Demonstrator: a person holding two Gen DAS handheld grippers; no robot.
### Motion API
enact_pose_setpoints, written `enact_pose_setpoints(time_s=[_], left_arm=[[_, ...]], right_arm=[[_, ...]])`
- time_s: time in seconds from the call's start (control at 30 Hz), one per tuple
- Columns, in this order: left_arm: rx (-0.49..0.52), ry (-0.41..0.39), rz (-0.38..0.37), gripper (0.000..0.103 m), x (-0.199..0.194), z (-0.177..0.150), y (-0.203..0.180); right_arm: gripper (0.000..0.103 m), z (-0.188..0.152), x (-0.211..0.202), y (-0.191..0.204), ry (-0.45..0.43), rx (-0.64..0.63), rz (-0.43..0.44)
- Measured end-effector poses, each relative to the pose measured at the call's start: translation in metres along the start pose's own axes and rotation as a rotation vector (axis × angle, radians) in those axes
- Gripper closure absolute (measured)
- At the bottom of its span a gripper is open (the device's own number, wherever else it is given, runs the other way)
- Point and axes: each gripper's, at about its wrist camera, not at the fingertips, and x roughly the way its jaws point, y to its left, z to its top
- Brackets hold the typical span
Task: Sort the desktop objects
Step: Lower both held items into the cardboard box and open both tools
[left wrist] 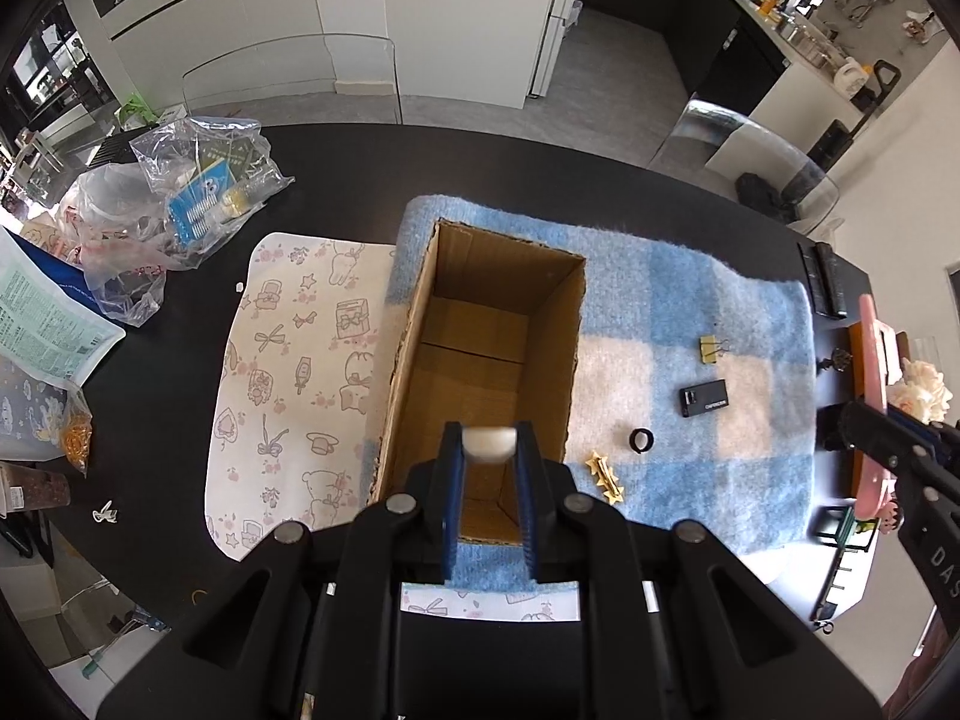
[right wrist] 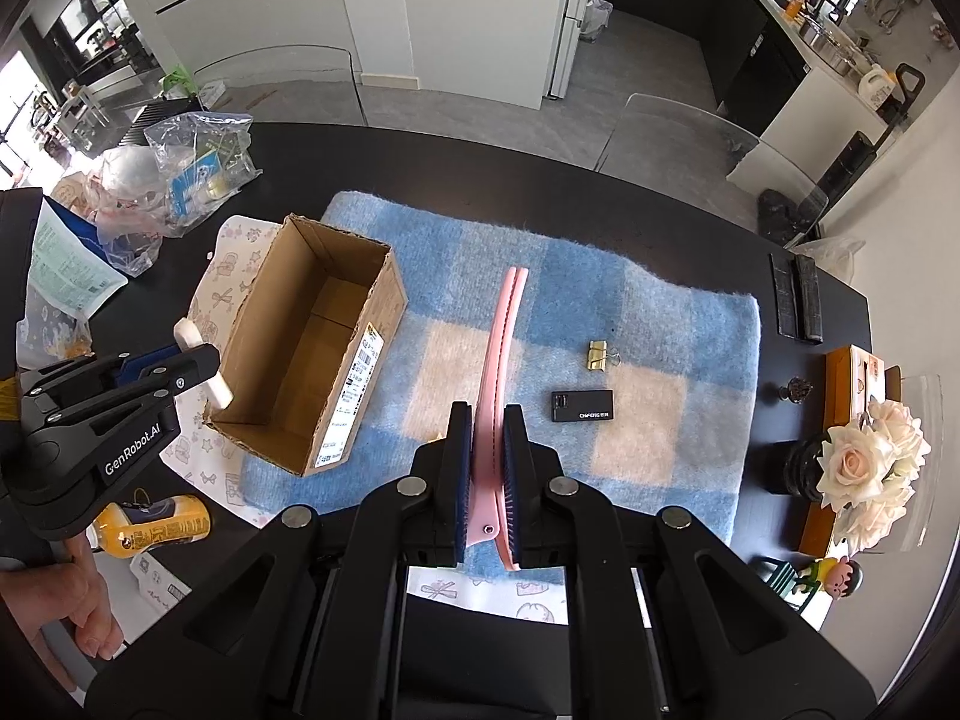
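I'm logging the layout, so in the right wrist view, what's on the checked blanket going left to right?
Cardboard box → pink hair clip, held up in the right gripper → gold binder clip and, nearer the camera, the black rectangular device.

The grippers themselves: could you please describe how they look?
Both the left gripper and right gripper are matte black plastic frames with round silver bolts and blue ribbed finger pads. The left one carries white "GenRobot.AI" lettering. No cables or sleeves show.
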Motion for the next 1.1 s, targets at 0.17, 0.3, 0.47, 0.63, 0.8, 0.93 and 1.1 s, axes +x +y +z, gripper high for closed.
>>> enact_pose_setpoints(time_s=[0.17,0.3,0.47,0.63,0.8,0.93,1.1], left_arm=[[0.005,-0.008,0.005,0.087,0.000,0.002,0.001],[-0.002,-0.014,-0.001,0.087,-0.002,0.005,0.005],[-0.017,-0.017,0.001,0.087,-0.006,0.005,0.014],[-0.046,-0.022,0.015,0.087,-0.010,0.004,0.029],[-0.060,-0.028,0.033,0.087,-0.013,0.003,0.043],[-0.073,-0.027,0.035,0.087,-0.014,0.003,0.055],[-0.082,-0.025,0.033,0.087,-0.014,0.004,0.069]], right_arm=[[0.094,0.003,0.004,0.003,0.007,-0.005,0.002],[0.094,0.005,0.005,0.006,0.007,-0.009,0.004],[0.094,0.010,0.007,0.014,0.003,-0.023,0.015],[0.094,0.017,0.009,0.030,-0.006,-0.047,0.036],[0.094,0.023,0.012,0.048,-0.009,-0.077,0.056],[0.094,0.028,0.016,0.062,-0.010,-0.095,0.066],[0.094,0.033,0.022,0.078,-0.002,-0.108,0.073]])
